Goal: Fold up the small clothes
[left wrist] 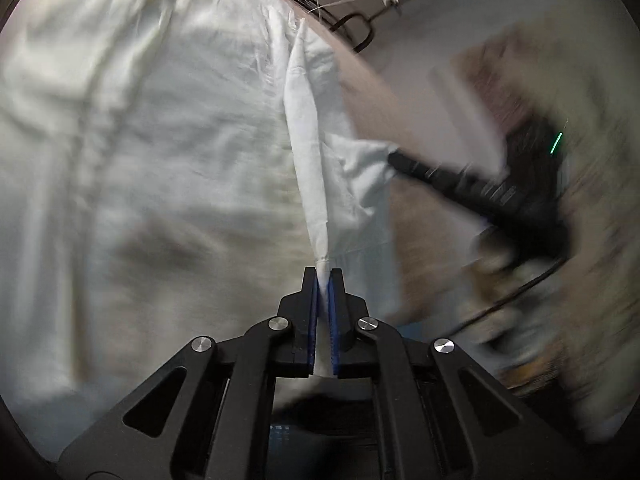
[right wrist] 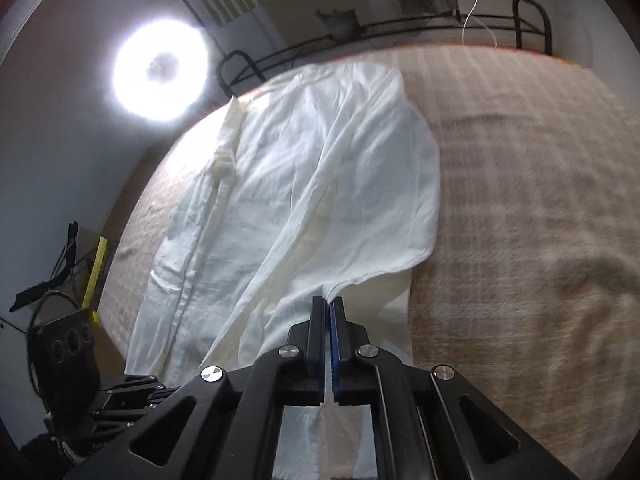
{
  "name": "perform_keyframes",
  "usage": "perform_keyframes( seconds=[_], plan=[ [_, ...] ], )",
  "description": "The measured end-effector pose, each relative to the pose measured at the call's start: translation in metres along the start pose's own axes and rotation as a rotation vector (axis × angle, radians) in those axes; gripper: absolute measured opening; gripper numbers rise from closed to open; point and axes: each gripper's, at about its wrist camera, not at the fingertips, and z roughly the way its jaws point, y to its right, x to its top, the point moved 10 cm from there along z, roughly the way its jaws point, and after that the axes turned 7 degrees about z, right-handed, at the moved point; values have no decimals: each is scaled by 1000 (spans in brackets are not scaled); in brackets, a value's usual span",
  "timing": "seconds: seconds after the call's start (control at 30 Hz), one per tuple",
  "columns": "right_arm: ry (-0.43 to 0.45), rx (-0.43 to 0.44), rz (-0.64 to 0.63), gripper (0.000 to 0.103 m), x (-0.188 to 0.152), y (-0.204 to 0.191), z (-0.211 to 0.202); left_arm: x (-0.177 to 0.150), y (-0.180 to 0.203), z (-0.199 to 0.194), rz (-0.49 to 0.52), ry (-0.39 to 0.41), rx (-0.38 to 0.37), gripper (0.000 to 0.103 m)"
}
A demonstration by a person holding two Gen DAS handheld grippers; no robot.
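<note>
Both grippers, left and right, clench folds of the shirt (white); its hem vanishes under the fingers, blurred bedspread beyond.

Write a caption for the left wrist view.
Left gripper pinches a ridge of the white garment; right gripper grips its edge.

right side blurred, shirt edge-cropped
</note>
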Motion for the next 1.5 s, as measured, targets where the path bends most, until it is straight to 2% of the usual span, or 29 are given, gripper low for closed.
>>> perform_keyframes(
  seconds=[0.07,0.17,0.27,0.33,0.37,0.4,0.47,0.57,0.67,0.73,0.77,0.8,0.83,0.9,1.03,1.17,1.23,1.33,1.37,1.43,1.5],
  plan=[
    [19,-23,3,0,4,3,-12,0,-2,1,-74,5,-70,3],
    [37,-40,-2,0,7,5,-21,-6,-19,11,-66,-17,9,3],
    [-18,-145,22,0,-4,27,0,-13,-27,13,-32,-29,86,3],
    [-50,-176,17,7,-10,34,12,-15,-26,9,5,-22,123,3],
    [-63,-178,21,14,-11,37,15,-15,-25,8,22,-20,136,3],
    [-72,-159,32,29,-12,37,17,-14,-23,6,45,-14,148,3],
    [-78,-38,88,34,-16,33,11,-12,-20,5,68,-11,162,3],
    [-103,74,104,34,-31,24,5,-12,-21,9,75,-20,162,3],
    [-158,59,62,33,-58,22,12,-11,-19,17,83,-35,155,3],
    [-198,28,45,25,-75,22,24,-13,-15,21,91,-46,146,3],
    [-189,13,36,17,-78,23,26,-13,-13,23,94,-50,143,3],
    [-173,5,21,2,-78,22,25,-14,-12,23,95,-50,142,2],
    [-185,18,22,2,-80,19,23,-13,-9,22,96,-44,142,2],
    [-154,28,30,1,-77,17,11,-11,-2,18,114,-26,147,1],
    [-102,59,45,1,-73,14,-16,-11,1,22,187,-39,216,1],
    [-196,-60,18,3,-93,27,8,-18,3,21,273,-51,310,2],
    [-214,-73,17,4,-97,29,13,-20,3,10,310,-30,353,2],
    [-192,-55,-6,15,-92,26,2,-15,13,-11,356,33,393,2],
    [-157,-24,8,28,-84,26,-9,-15,17,-15,373,51,397,2],
    [-93,25,27,30,-71,24,-27,-7,33,-20,433,91,406,3],
    [-3,61,34,31,-55,27,-53,-5,52,-12,491,95,382,10]
  ],
)
